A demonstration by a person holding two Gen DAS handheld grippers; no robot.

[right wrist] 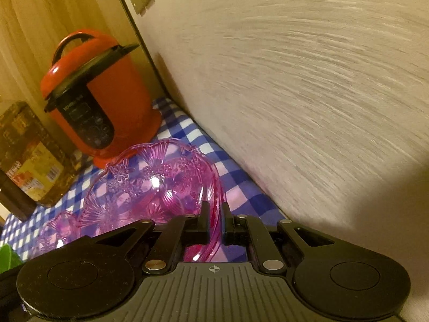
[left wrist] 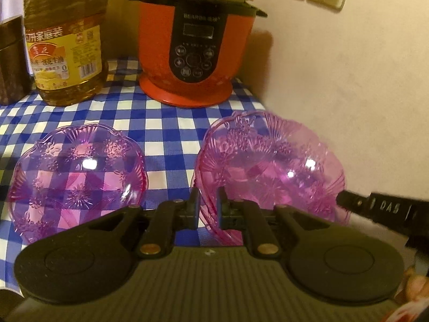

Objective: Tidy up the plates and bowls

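Note:
A clear pink patterned bowl [left wrist: 273,166] is tilted above the checked cloth near the wall, and both grippers hold it. My left gripper [left wrist: 207,193] is shut on its left rim. In the right wrist view, my right gripper [right wrist: 215,206] is shut on the right rim of the same bowl [right wrist: 150,187]. One of the right gripper's fingers [left wrist: 375,209] shows at the bowl's right side in the left wrist view. A second pink bowl [left wrist: 77,171] rests upright on the cloth to the left, and its rim [right wrist: 53,230] also shows low in the right wrist view.
A red electric cooker [left wrist: 193,53] stands at the back, with a large oil bottle [left wrist: 64,40] and a dark canister [left wrist: 10,59] to its left. A pale wall [left wrist: 348,80] runs close along the right edge of the blue-and-white cloth [left wrist: 166,123].

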